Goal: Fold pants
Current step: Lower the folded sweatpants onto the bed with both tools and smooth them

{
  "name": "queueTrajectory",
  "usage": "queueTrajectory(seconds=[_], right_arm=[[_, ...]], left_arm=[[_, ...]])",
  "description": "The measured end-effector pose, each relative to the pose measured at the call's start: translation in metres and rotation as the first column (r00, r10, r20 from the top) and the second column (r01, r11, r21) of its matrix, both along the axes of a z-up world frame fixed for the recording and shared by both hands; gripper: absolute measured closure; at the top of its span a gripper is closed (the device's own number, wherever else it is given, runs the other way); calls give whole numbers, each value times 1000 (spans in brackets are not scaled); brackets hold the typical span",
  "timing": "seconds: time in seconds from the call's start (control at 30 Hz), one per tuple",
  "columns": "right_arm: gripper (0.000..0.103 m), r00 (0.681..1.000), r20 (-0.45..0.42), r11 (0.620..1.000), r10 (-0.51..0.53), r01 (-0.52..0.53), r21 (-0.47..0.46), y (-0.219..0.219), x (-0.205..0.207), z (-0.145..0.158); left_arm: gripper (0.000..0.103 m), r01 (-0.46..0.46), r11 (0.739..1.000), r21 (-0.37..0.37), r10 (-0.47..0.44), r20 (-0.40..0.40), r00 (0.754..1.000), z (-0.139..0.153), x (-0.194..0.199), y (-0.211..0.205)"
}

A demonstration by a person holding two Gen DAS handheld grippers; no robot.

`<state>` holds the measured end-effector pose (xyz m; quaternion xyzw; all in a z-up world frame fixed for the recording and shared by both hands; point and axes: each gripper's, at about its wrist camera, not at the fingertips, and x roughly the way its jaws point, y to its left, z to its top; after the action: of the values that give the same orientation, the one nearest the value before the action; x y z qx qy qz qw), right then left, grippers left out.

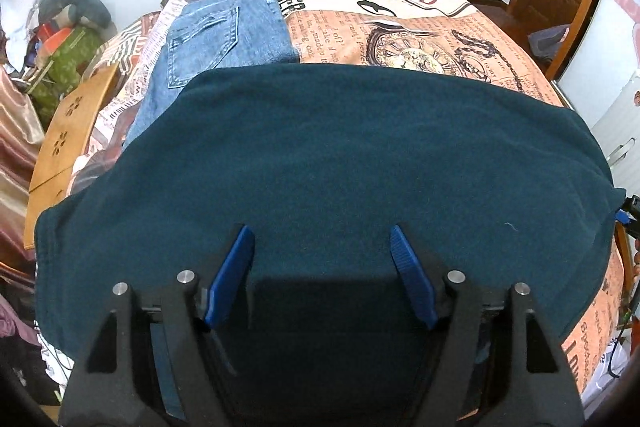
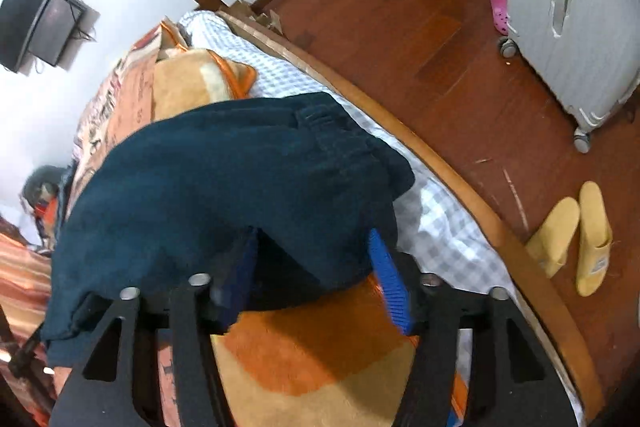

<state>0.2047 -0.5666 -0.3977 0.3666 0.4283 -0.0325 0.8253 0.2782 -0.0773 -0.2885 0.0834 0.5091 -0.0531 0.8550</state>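
My left gripper (image 1: 322, 277) hangs wide open over fuzzy teal pants (image 1: 320, 163) spread flat on the printed bedspread (image 1: 420, 27); folded jeans (image 1: 224, 39) at eleven o'clock. My right gripper (image 2: 316, 271) stands parted, fleece seemingly draped between ribbed pads.

Bed (image 2: 460, 163) with wooden rim, covered by a newspaper-print blanket (image 1: 400, 27). Directly on it: dark teal pants (image 1: 320, 155) (centre) and blue jeans (image 1: 216, 39) at 11 o'clock, edges overlapping.
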Motion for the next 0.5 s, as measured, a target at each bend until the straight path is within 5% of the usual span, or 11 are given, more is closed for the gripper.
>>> queueTrajectory(seconds=[0.07, 0.17, 0.4, 0.5], right_arm=[[82, 1000, 18, 1000, 9, -9, -17, 3, 1, 4], [94, 999, 39, 994, 16, -12, -106, 9, 3, 17], [93, 997, 78, 980, 11, 4, -198, -10, 14, 47], [70, 998, 52, 984, 23, -13, -180, -23, 31, 53]], left_arm=[[31, -6, 1000, -2, 6, 0, 1000, 1, -1, 1], [31, -12, 1000, -1, 12, -1, 1000, 1, 0, 0], [31, -10, 1000, 8, 10, -3, 1000, 1, 1, -2], [32, -7, 1000, 14, 7, -12, 1000, 2, 2, -3]])
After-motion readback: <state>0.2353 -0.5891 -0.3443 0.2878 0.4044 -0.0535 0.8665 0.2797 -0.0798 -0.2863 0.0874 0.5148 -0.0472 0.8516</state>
